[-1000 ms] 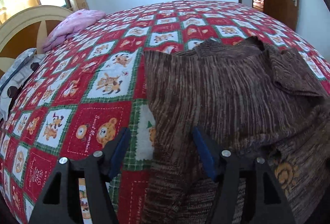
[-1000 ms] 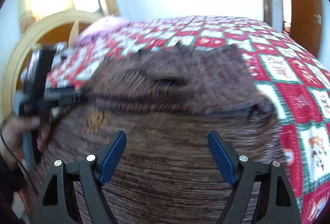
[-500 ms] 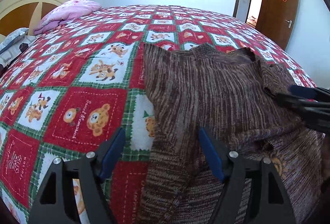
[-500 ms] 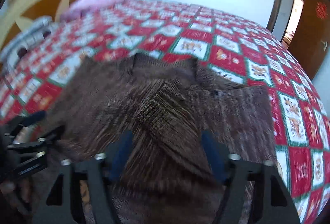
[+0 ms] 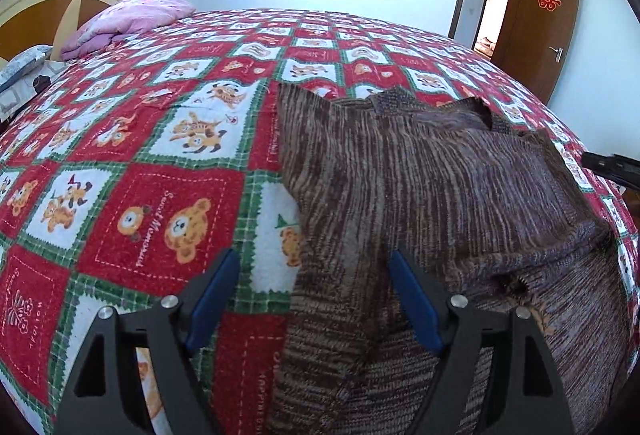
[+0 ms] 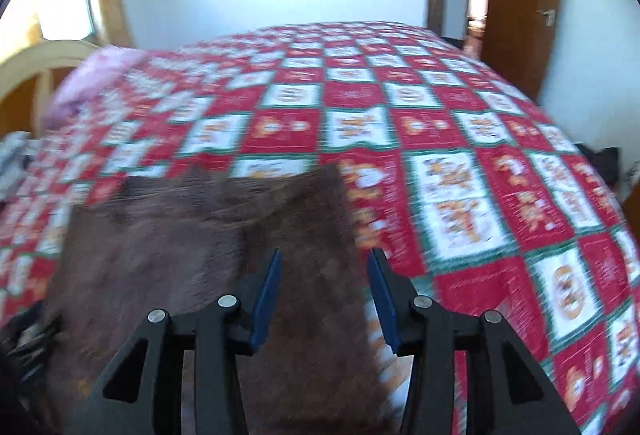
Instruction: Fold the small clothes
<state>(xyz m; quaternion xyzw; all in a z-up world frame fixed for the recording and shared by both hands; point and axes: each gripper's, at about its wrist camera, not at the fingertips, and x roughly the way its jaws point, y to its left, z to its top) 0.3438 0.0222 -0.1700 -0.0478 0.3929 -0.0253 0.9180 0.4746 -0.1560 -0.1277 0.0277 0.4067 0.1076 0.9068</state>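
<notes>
A brown striped knit sweater (image 5: 420, 187) lies flat on the bed, its right sleeve folded over the body. My left gripper (image 5: 312, 257) hovers over the sweater's left edge. Its jaws are opening, and the fabric edge lies below them, not pinched. In the blurred right wrist view the sweater (image 6: 180, 235) fills the lower left. My right gripper (image 6: 324, 255) is above the sweater's right edge with its jaws closing. Brown fabric shows in the gap, and the pads do not visibly press it. The right gripper's dark tip (image 5: 608, 165) also shows at the left wrist view's right edge.
A red, white and green bear-print bedspread (image 5: 140, 195) covers the whole bed (image 6: 480, 195). A pink pillow (image 5: 132, 15) and a grey patterned one (image 5: 20, 71) lie by the headboard (image 5: 52, 7). A brown door (image 5: 540, 15) stands open at the far right.
The right gripper has swung from over the sweater's middle to its right edge, and its jaws have narrowed. The left gripper's jaws have widened a little and its view has tilted slightly.
</notes>
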